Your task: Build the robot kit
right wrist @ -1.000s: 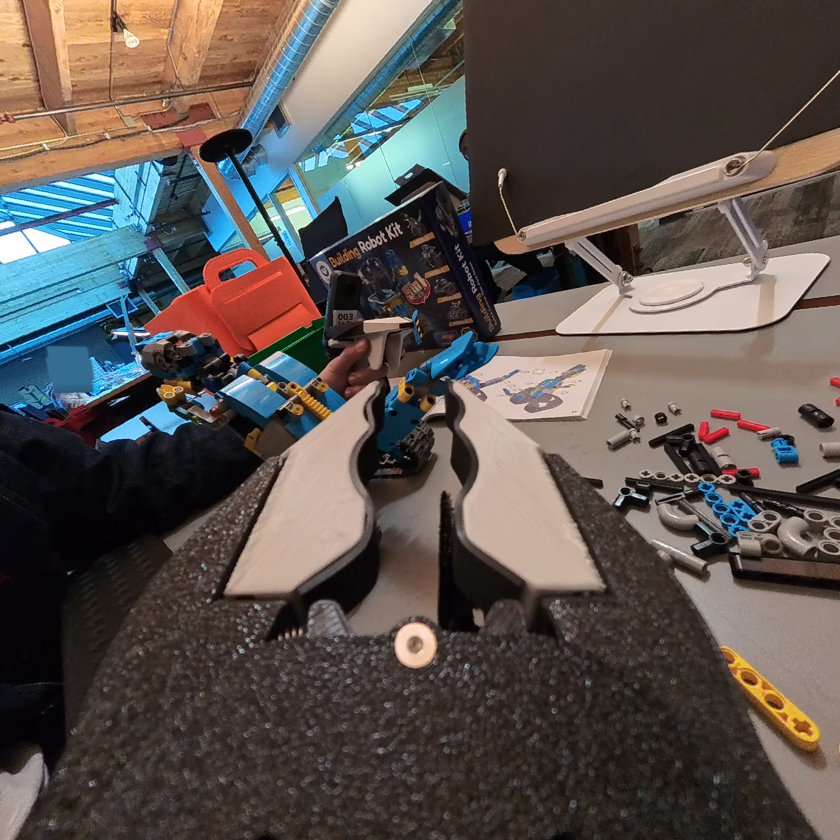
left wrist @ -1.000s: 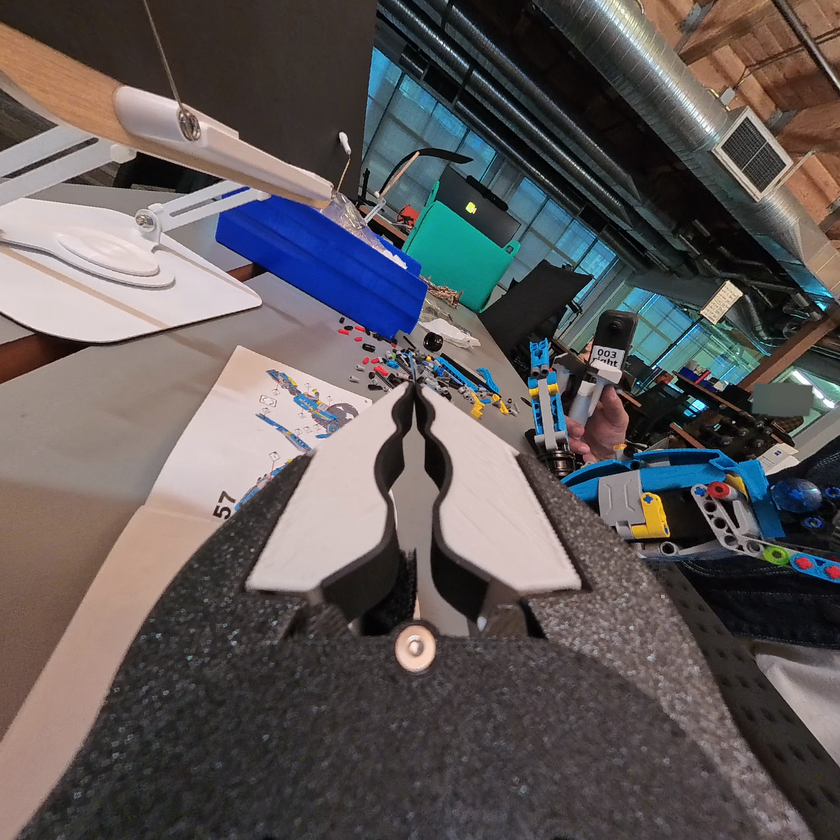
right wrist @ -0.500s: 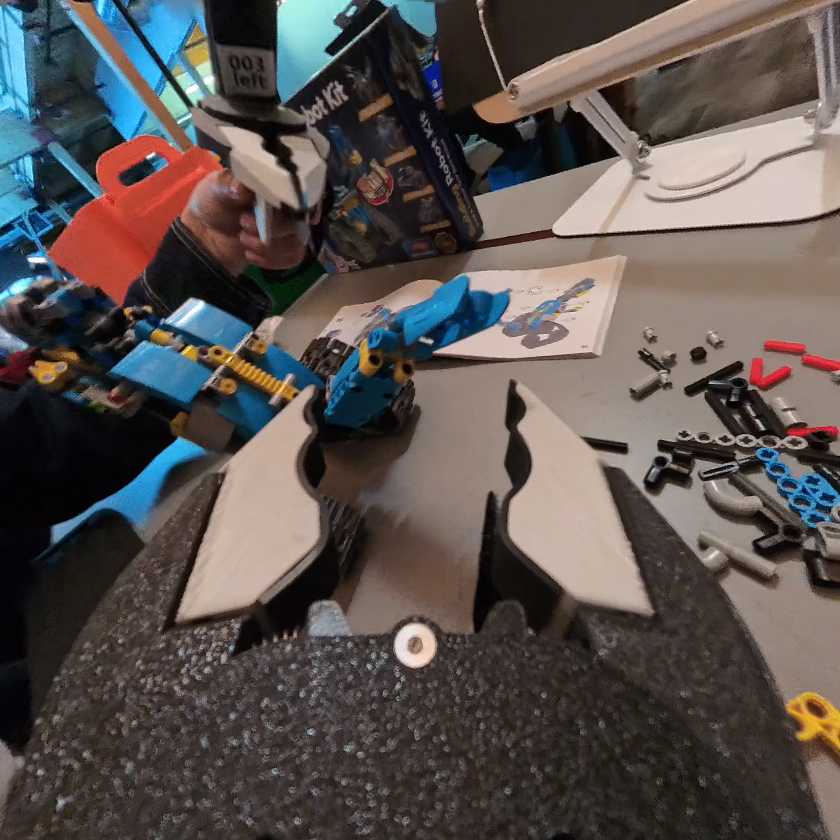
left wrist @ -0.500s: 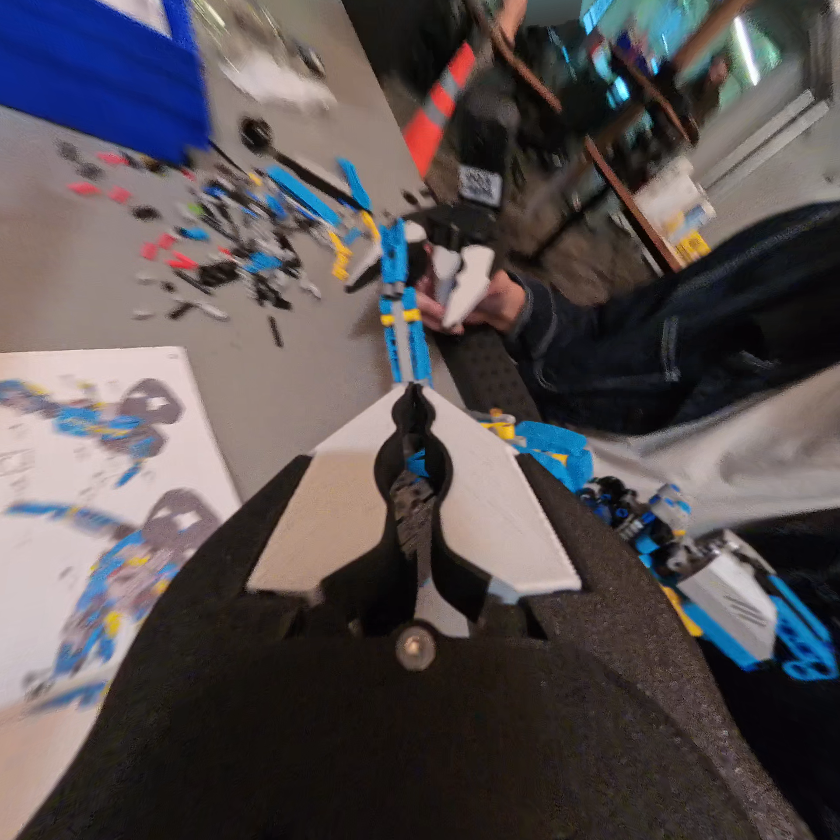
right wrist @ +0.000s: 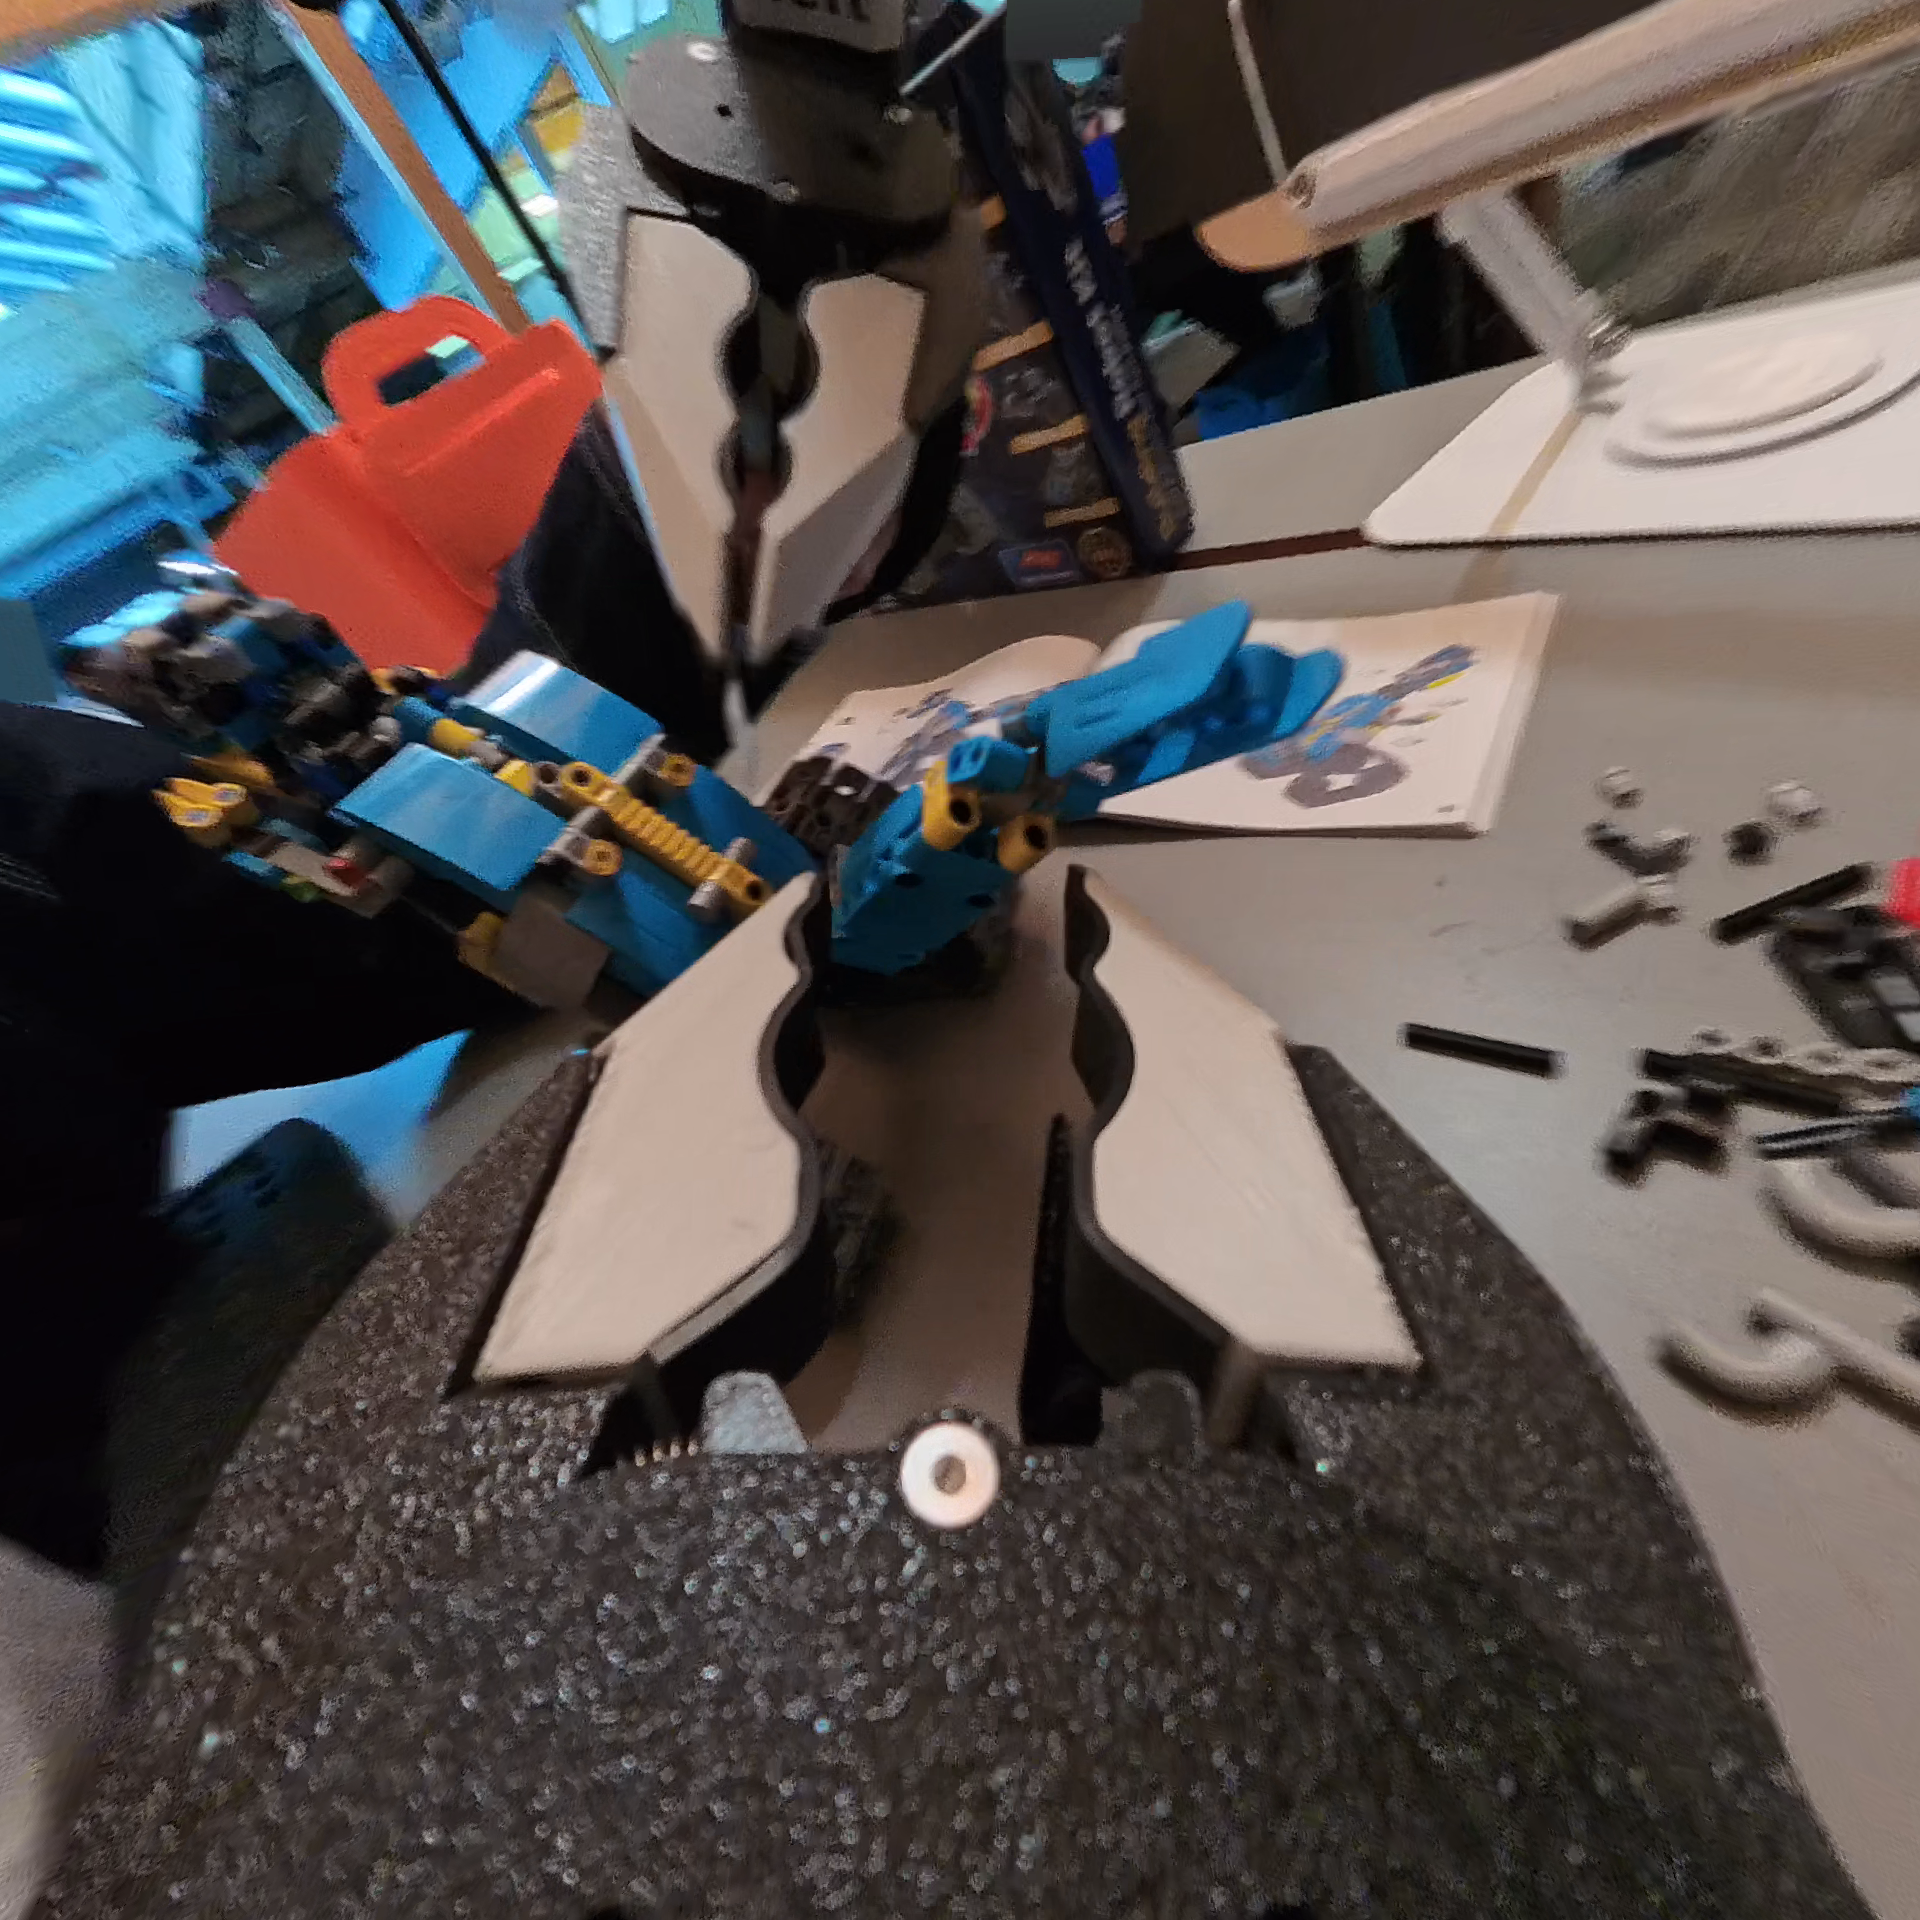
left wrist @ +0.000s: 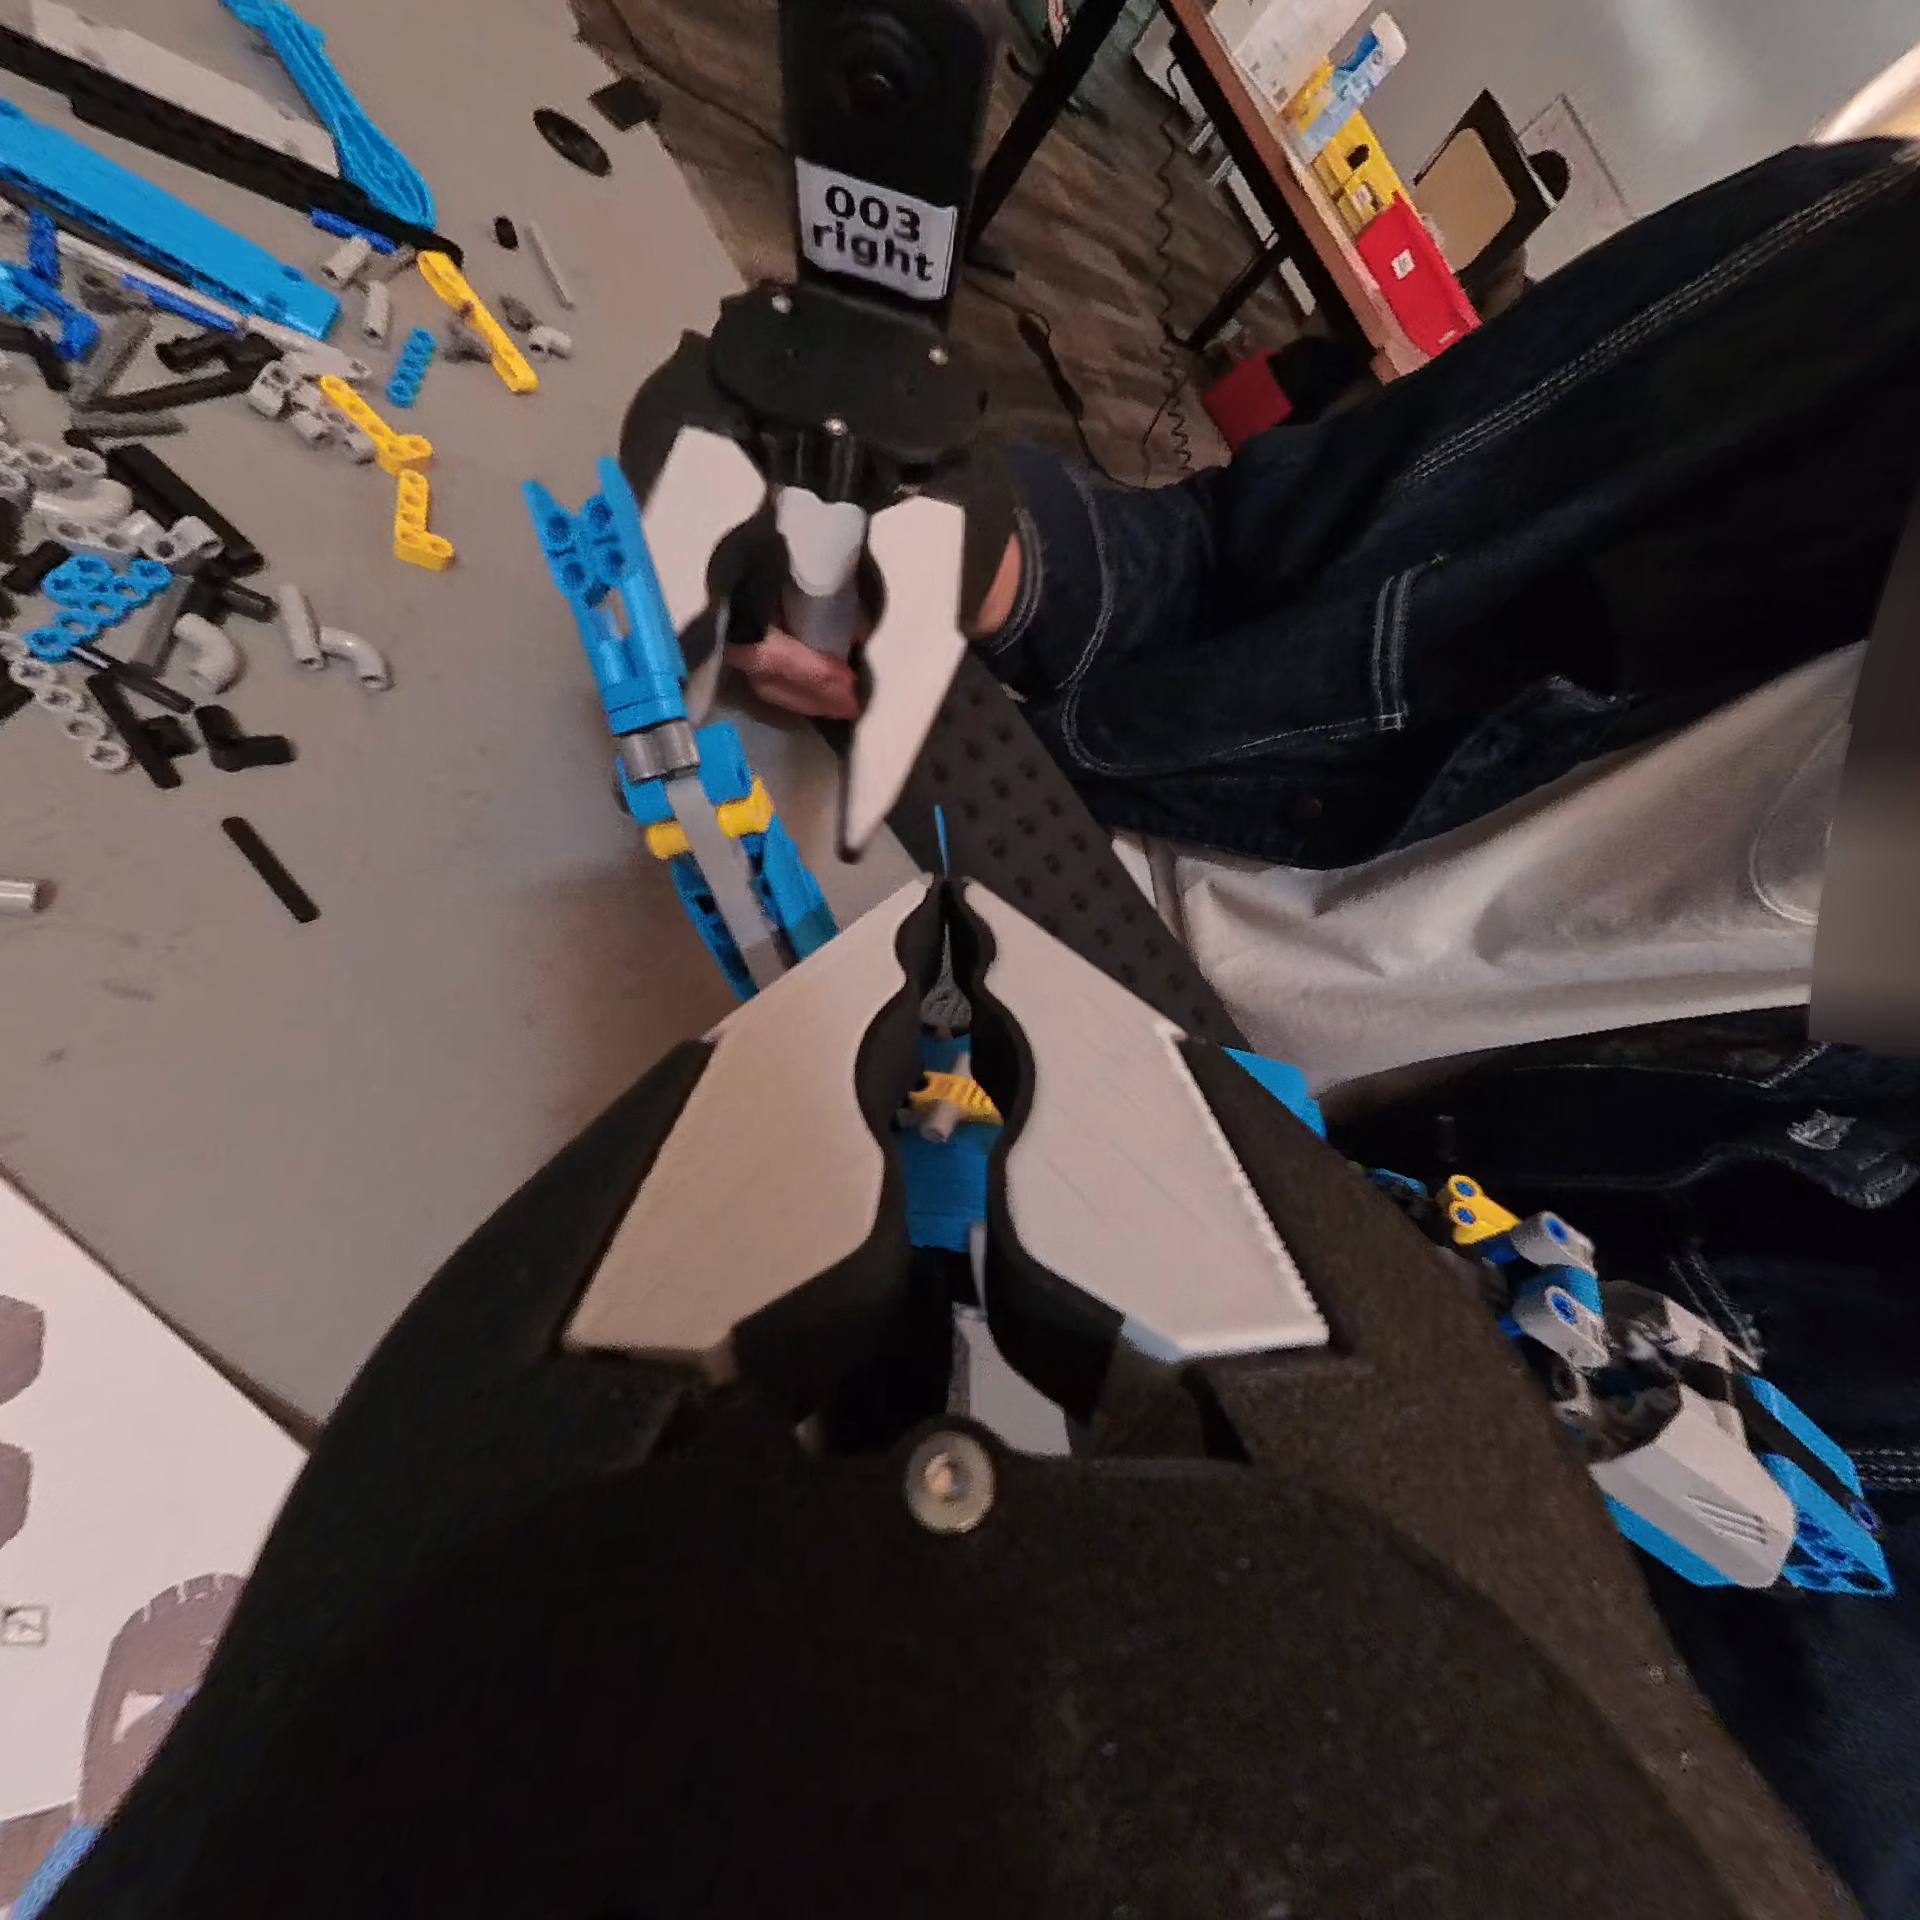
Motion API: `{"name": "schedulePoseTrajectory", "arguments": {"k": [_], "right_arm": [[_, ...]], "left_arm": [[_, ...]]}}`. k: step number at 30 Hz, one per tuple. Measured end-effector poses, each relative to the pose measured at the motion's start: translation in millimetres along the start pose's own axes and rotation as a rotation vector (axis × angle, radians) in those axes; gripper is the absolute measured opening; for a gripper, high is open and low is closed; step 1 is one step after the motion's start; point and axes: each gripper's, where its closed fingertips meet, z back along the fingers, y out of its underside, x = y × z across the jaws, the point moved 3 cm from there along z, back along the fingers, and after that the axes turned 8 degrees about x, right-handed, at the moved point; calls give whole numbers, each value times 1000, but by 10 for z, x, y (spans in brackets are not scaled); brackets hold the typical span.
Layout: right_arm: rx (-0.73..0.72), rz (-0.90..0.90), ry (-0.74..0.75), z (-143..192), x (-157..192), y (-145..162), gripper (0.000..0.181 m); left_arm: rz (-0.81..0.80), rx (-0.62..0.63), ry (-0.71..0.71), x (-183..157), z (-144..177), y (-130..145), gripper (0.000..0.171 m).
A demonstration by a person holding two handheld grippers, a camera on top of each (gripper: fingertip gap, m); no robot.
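Note:
A blue and yellow brick-built model (right wrist: 582,821) lies at the table's near edge, partly on a person's lap; it also shows in the left wrist view (left wrist: 1662,1455). Its blue front part (right wrist: 914,883) carries a long blue arm (right wrist: 1164,686). My right gripper (right wrist: 940,894) is open, and the front part stands between its fingertips. The left pad is close to it; the right pad stands apart. My left gripper (left wrist: 943,888) is shut and hovers over the model. The right wrist view shows it (right wrist: 743,665) with fingers together, above and behind the model. The left wrist view shows the right gripper (left wrist: 779,769) beside the blue arm (left wrist: 644,644).
An open instruction booklet (right wrist: 1351,748) lies behind the model. Loose black, grey, blue and yellow pieces (left wrist: 156,582) are scattered on the grey table (right wrist: 1455,935). A dark kit box (right wrist: 1081,395), an orange case (right wrist: 416,468) and a white stand base (right wrist: 1714,436) stand farther back. Left tips to right tips: about 6 cm.
My left gripper swung down from facing across the table to over the model and stayed shut. My right gripper opened wide, moved in on the blue front part, then narrowed partly around it.

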Motion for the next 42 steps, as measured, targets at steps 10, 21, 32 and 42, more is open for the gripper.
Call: {"name": "schedulePoseTrajectory", "arguments": {"k": [10,21,32,42], "right_arm": [[-145,90,20,17,410,-157,28],[-120,35,-93,-57,446,-127,16],[-108,39,-72,-54,402,-109,0],[-180,57,-19,16,428,-199,0]], "left_arm": [[-58,110,-106,-35,-125,113,0],[-83,149,-123,-61,-192,139,0],[-69,156,-120,-31,-228,150,0],[-68,90,-157,-28,9,119,26]]}}
